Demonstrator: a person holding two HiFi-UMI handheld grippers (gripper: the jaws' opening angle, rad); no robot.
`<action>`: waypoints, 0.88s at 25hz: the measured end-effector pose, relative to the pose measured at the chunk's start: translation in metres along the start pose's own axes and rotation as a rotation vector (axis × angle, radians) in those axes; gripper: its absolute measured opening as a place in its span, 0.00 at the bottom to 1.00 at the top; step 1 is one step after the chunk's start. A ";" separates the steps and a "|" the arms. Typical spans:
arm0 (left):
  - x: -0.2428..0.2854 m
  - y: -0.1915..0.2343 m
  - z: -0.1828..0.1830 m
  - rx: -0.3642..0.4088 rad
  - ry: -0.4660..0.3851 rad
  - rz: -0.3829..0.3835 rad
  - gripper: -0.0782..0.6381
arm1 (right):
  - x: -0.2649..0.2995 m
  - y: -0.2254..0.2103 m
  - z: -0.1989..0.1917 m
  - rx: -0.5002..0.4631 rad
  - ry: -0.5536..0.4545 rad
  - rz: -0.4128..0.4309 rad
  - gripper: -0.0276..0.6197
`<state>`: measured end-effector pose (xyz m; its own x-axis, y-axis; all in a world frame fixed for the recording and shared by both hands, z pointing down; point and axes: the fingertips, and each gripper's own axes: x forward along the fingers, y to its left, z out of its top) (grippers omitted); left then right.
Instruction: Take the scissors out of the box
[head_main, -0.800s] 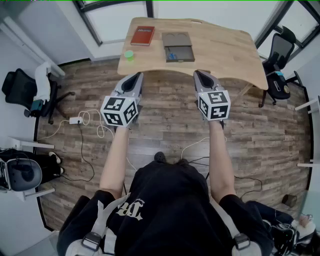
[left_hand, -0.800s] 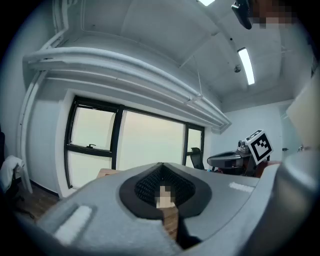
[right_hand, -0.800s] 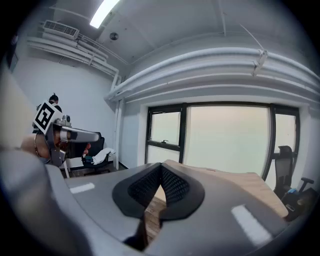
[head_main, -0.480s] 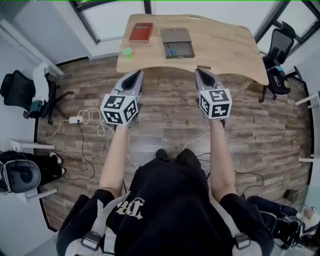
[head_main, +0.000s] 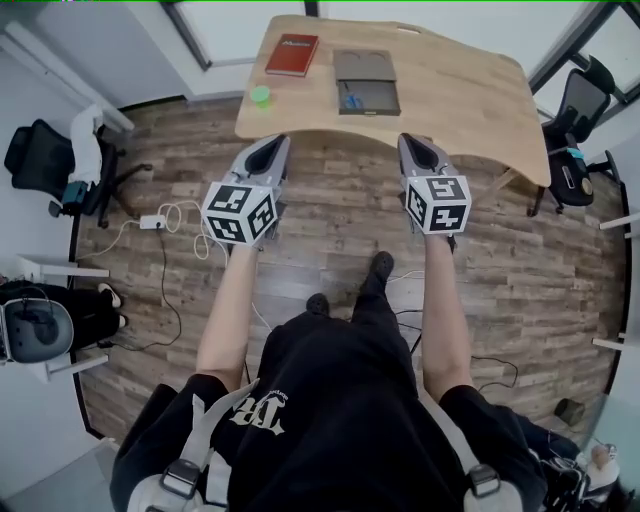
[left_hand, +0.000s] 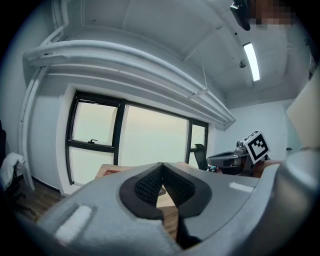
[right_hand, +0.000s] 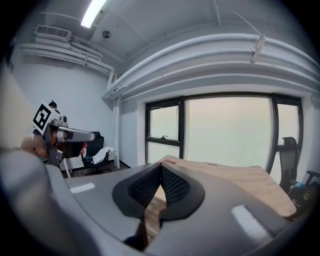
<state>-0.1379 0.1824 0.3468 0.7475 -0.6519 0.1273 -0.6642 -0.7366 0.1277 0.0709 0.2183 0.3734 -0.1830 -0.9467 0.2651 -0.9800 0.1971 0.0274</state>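
Left gripper view shows the fingers of my left gripper (left_hand: 162, 167) pressed together at their tips with nothing between them. The right gripper (right_hand: 161, 167) is the same in its own view: fingers closed and empty. From the head view, both grippers are held out side by side over the wooden floor (head_main: 330, 210), with their tips about at the near edge of the counter (head_main: 460, 90). Each gripper view has the counter's top lying ahead, apart from the fingers.

The box (head_main: 375, 100) lies open on the left half of the counter, about midway between its near and far edges. The scissors (head_main: 347, 101) are inside it as a small blue shape, too small for me to read how they lie. A red book (head_main: 293, 54) sits at the far left corner, and a small green object (head_main: 260, 96) is by the left edge.

I judge the task barely begun. Nothing is touched, and the reach, the grasp and the lift out are all left.
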 end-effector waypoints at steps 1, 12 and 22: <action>0.009 0.001 0.000 -0.002 0.001 0.013 0.11 | 0.007 -0.008 0.000 -0.002 0.000 0.012 0.05; 0.126 -0.017 0.012 0.001 0.005 0.098 0.11 | 0.072 -0.118 0.002 -0.014 0.020 0.125 0.05; 0.170 -0.025 0.007 -0.007 0.025 0.187 0.11 | 0.105 -0.162 -0.006 0.000 0.031 0.219 0.05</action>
<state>0.0058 0.0884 0.3579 0.6108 -0.7725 0.1738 -0.7914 -0.6020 0.1061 0.2105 0.0882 0.4028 -0.3886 -0.8733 0.2938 -0.9173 0.3968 -0.0337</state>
